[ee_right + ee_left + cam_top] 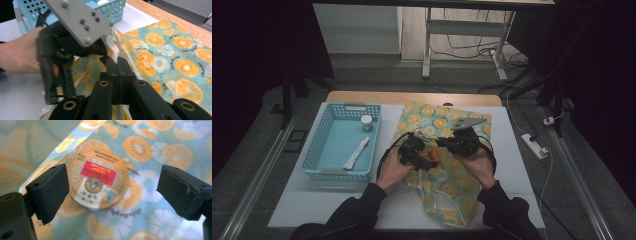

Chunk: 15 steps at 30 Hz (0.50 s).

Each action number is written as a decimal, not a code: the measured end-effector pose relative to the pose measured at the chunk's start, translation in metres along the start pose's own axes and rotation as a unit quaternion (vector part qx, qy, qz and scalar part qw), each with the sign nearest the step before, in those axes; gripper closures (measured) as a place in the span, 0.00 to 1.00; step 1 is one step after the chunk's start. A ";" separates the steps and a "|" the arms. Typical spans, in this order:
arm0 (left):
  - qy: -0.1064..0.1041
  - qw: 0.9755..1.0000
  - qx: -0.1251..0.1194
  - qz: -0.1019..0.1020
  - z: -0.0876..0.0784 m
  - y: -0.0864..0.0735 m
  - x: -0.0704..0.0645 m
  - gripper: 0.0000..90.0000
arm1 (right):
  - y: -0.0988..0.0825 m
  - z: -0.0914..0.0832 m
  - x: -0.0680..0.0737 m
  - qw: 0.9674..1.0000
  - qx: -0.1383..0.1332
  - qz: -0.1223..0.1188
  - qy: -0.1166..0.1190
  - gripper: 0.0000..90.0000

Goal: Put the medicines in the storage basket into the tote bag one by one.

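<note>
A cloth bag (447, 190) printed with orange slices lies across the white table. My right gripper (441, 142) is shut on the bag's edge (113, 37) and holds the fabric pinched and lifted between its jaws (119, 67). A round flat tin (96, 178) with a red label lies on the fabric. My left gripper (112, 187) is open over it, one pad on each side, and neither pad presses on the tin. In the high view the left gripper (424, 157) sits just left of the right one, over the bag's middle.
A light blue plastic basket (319, 150) stands left of the bag, holding a small white-capped jar (367, 122) and a white tube (356, 153). The left gripper's grey plate (77, 20) fills the near left of the right gripper view. A wooden table edge (412, 97) runs behind.
</note>
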State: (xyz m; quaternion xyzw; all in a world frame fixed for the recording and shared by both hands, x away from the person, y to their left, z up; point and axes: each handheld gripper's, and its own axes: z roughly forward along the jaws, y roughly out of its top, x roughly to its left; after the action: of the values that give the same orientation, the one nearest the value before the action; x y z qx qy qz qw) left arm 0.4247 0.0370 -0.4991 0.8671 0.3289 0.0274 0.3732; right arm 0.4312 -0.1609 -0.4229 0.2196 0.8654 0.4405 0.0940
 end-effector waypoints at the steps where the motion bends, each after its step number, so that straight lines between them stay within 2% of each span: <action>1: -0.005 1.000 -0.001 0.001 -0.003 0.000 -0.001 0.11 | 0.000 0.000 0.000 1.000 -0.001 0.000 0.000 1.00; 6: -0.010 1.000 -0.006 0.012 -0.015 -0.001 -0.012 0.09 | 0.000 0.000 0.001 1.000 -0.002 -0.001 0.002 1.00; 12: -0.025 0.999 -0.007 0.022 -0.031 -0.006 -0.020 0.03 | -0.001 0.000 -0.001 1.000 -0.001 0.002 0.002 1.00; 15: -0.024 0.999 -0.009 0.024 -0.039 -0.009 -0.023 0.00 | -0.001 0.000 0.000 1.000 0.000 0.001 0.002 1.00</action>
State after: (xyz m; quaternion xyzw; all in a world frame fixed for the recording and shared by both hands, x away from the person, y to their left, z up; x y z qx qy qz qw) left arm 0.3905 0.0523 -0.4726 0.8718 0.2987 0.0186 0.3877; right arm 0.4313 -0.1609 -0.4236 0.2195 0.8652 0.4414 0.0920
